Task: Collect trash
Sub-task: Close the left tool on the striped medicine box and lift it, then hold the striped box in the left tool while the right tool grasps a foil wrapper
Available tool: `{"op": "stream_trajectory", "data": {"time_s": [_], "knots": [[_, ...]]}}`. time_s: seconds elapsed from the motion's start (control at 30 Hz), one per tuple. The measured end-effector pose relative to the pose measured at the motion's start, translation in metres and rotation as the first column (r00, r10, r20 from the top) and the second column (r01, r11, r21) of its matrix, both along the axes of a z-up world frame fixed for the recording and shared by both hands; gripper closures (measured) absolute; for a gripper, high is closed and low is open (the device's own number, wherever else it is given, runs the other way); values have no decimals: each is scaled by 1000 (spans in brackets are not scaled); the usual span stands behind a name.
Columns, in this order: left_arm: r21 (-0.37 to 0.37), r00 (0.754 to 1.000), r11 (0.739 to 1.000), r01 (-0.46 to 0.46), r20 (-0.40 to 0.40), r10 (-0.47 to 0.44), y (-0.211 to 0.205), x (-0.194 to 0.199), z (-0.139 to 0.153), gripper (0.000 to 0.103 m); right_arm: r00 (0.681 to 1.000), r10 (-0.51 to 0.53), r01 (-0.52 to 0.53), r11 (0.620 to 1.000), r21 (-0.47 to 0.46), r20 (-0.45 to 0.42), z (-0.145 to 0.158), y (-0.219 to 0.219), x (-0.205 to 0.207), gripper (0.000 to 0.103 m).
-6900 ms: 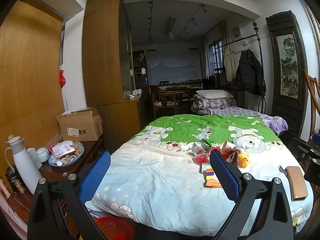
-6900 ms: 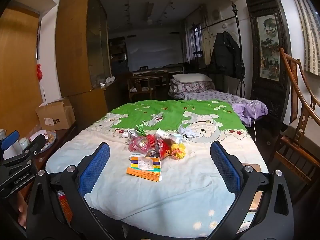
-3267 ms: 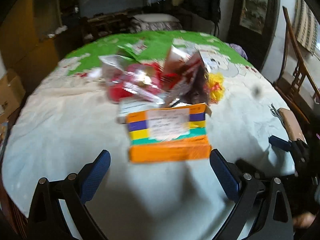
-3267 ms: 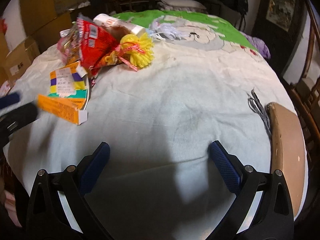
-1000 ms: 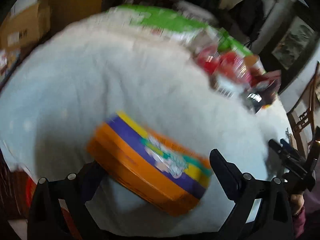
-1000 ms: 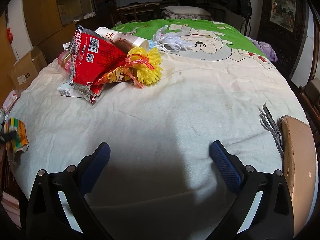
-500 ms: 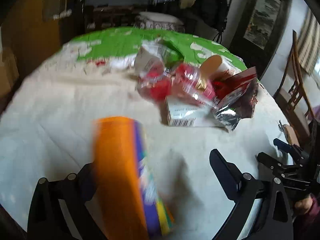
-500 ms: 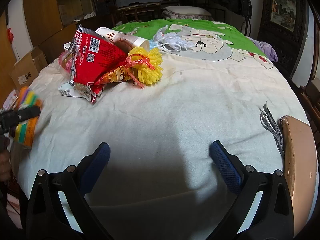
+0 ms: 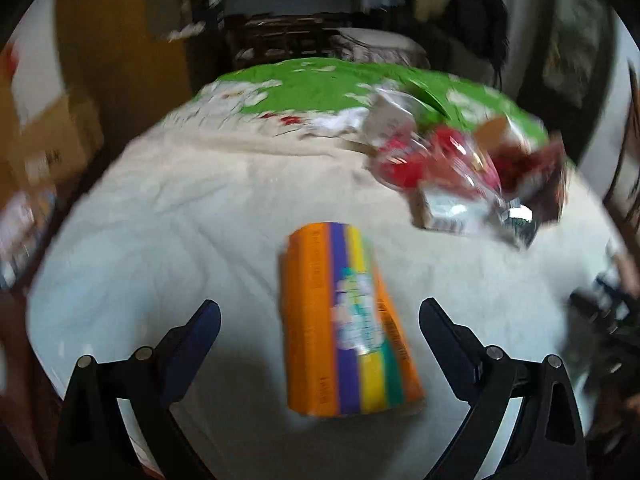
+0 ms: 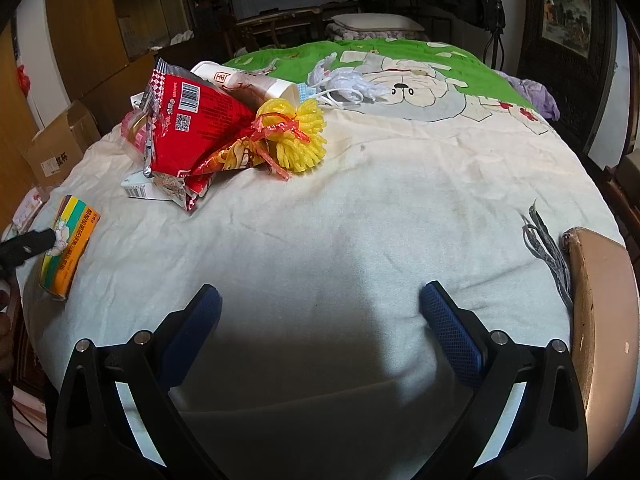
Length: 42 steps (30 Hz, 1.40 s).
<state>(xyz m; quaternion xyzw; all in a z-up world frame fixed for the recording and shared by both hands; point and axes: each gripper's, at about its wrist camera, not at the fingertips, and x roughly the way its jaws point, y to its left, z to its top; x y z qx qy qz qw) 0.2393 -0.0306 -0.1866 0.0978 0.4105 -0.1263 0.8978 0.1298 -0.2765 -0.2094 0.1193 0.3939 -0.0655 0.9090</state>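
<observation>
At the left edge of the pale quilt-covered bed (image 10: 360,208), the left gripper (image 9: 320,316) hovers with its jaws spread wide. The flat orange carton with purple, yellow and green stripes (image 9: 344,320) shows between them, though this blurred view does not tell whether either blue pad (image 9: 198,330) touches it. From the right wrist camera the same carton (image 10: 70,242) lies near the bed's left edge, with a dark gripper tip over its near end.

Further in, toward the head of the bed, the trash sits heaped: a red foil snack bag with a barcode (image 10: 192,120), a small white box under it (image 10: 138,190), a white paper cup on its side (image 10: 244,82) behind it, and a yellow foam fruit net tied with red ribbon (image 10: 298,140) against the bag's right side. A tangle of white cord (image 10: 348,84) lies just beyond, on the green part of the quilt.

The right gripper (image 10: 320,316) is over bare quilt at the foot edge, jaws wide apart and holding nothing. At the right edge rests a tan flat wallet-like case (image 10: 604,312).
</observation>
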Motion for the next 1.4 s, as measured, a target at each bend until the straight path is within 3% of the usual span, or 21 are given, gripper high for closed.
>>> {"op": "stream_trajectory", "data": {"time_s": [0.1,0.17,0.2,0.27,0.5,0.53,0.6,0.67,0.8,0.97,1.07,1.27,1.33,1.4], "knots": [[121,998,991,63,4,-64,-29,2,-16,6,1000,1,-1,1000,-1,-1,0,0,0,6],[139,998,989,58,-40,-53,-31,12,-31,4,1000,2,-2,1000,3,-1,0,-1,0,6],[66,997,997,50,-60,-46,-23,19,-35,4,1000,2,-2,1000,4,-2,-1,-1,0,6],[-11,995,999,40,-95,-41,-8,25,-36,5,1000,4,-4,1000,5,-6,-1,-1,1,6],[-15,995,998,56,-84,-58,-4,22,-36,5,998,4,-8,998,-61,-65,-4,7,10,5],[-23,996,999,42,-80,-44,-4,22,-34,10,997,4,-10,997,-73,-73,-5,8,10,5],[-16,999,1000,21,-49,-22,-3,20,-28,34,997,5,-10,997,-75,-76,-5,8,11,5],[-40,998,999,29,-51,-31,-3,22,-25,44,997,5,-10,997,-70,-72,-5,8,10,5],[-116,997,992,54,-42,-59,7,9,-11,45,1000,-9,8,999,-49,-20,2,5,3,8],[-169,995,981,94,4,-95,18,-6,19,44,989,41,-35,998,-48,141,43,17,0,11],[-216,996,972,93,13,-93,26,-7,30,44,980,63,-52,997,-59,186,62,23,16,11],[-272,997,959,77,7,-78,30,-1,33,44,975,95,-117,988,101,202,70,26,59,11],[-280,997,957,73,-5,-78,31,2,31,44,975,100,-118,989,85,197,67,32,70,16],[-279,997,958,68,-7,-73,33,3,31,44,979,91,-108,990,86,184,64,35,83,27]]}}
